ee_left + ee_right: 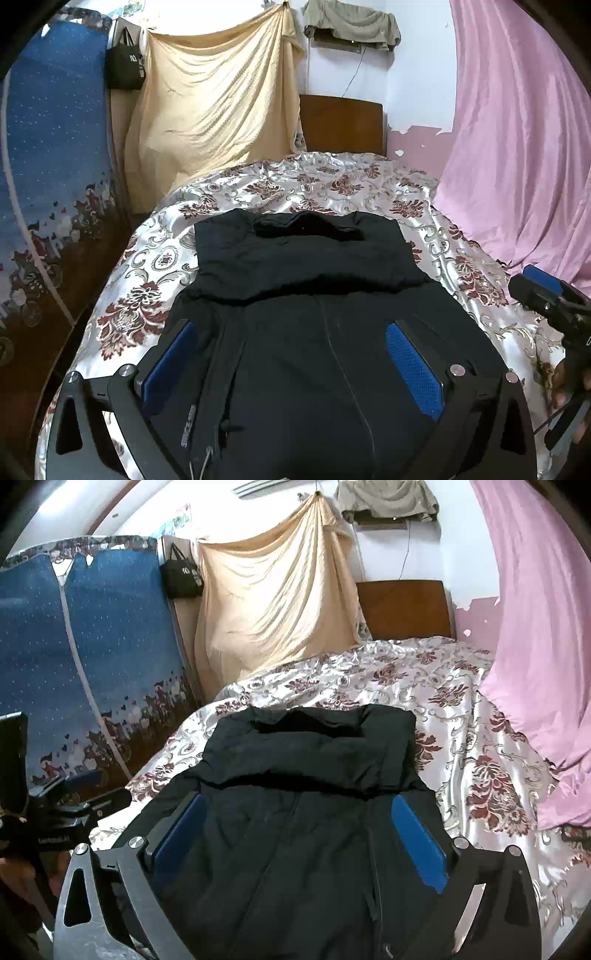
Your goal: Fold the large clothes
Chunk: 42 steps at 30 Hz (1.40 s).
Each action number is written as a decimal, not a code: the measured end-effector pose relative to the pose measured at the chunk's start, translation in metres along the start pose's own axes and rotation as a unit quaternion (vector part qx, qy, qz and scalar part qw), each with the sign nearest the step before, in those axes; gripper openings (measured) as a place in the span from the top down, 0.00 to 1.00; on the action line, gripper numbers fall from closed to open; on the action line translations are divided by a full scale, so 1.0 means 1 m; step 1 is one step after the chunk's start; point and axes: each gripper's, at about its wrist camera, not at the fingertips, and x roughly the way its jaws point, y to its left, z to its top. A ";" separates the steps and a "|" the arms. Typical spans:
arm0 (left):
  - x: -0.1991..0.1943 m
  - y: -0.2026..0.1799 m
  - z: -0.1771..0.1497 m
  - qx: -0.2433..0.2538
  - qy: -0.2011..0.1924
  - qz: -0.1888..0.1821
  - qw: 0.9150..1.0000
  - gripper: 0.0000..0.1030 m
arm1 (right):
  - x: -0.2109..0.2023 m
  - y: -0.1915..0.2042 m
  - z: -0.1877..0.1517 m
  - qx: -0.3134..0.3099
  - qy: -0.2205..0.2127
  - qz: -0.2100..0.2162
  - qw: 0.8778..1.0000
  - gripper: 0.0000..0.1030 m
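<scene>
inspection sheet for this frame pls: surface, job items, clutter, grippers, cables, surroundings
Surface: bed with floral satin bedspread, wrinkled.
Job's things: black jacket lying flat, zipper side up, its far part folded over.
Clutter: nothing seen on the bed besides the jacket.
Grippers: left gripper open above the jacket; right gripper open above it too.
Cables: thin wire hanging down the wall.
Surroundings: wooden headboard, beige sheet, pink curtain, black bag, blue patterned fabric panel.

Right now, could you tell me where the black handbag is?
In both wrist views the black handbag hangs at upper left, between the blue patterned panel and the beige draped cloth, beyond the bed's far-left corner.
</scene>
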 end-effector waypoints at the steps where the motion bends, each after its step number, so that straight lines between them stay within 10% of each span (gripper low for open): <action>1: -0.004 -0.001 -0.003 0.001 -0.001 0.001 1.000 0.00 | -0.007 0.000 -0.002 0.000 -0.005 0.000 1.000 0.04; 42: -0.052 0.046 -0.114 0.041 0.026 0.060 0.997 0.00 | -0.053 0.043 -0.103 -0.042 0.041 -0.050 0.997 0.03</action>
